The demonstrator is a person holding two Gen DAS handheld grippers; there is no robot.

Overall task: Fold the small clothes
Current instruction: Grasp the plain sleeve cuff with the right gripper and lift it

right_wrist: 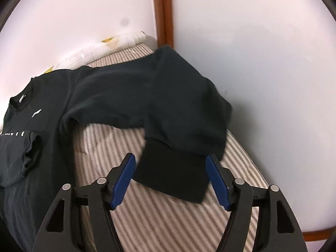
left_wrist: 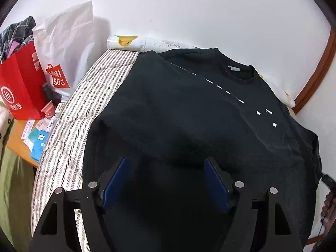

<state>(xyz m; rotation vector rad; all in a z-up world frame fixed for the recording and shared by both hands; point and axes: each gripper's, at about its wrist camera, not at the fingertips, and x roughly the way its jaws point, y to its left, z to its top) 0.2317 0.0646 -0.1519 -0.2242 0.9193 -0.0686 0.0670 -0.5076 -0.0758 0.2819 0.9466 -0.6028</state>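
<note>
Although the black sweatshirt (left_wrist: 189, 109) lies spread front-up on the striped bed (left_wrist: 69, 126), the folding looks barely begun; its left sleeve seems already laid in over the chest, its ribbed cuff showing beside the white lettering in the right wrist view, though the dark cloth makes that hard to confirm; the right sleeve (right_wrist: 163, 96) is still flung outward toward the wall (right_wrist: 262, 63), its cuff (right_wrist: 174, 174) lying flat on the stripes; that sleeve and the body folds appear to remain.

The right claw (right_wrist: 170, 178) stands open, its blue pads either side of the cuff and not pressing it; the left claw (left_wrist: 166, 180) is likewise open, poised above the lower body of the garment with nothing pinched between its pads.

As for room: the bed's right edge runs close along the wall, so the sleeve has little space outward and I judge it should travel inward, across the chest; a wooden frame (right_wrist: 163, 10) stands in the far corner; a white pillow (right_wrist: 100, 46) lies along the head of the bed just beyond the collar (left_wrist: 241, 73); on the left, a bare strip of stripes separates the garment from the bed's edge, beyond which a counter (left_wrist: 19, 145) holds a red bag (left_wrist: 19, 84), a white shopping bag (left_wrist: 63, 48) and small boxes; the hem hangs near the front edge, beneath the left claw.
</note>
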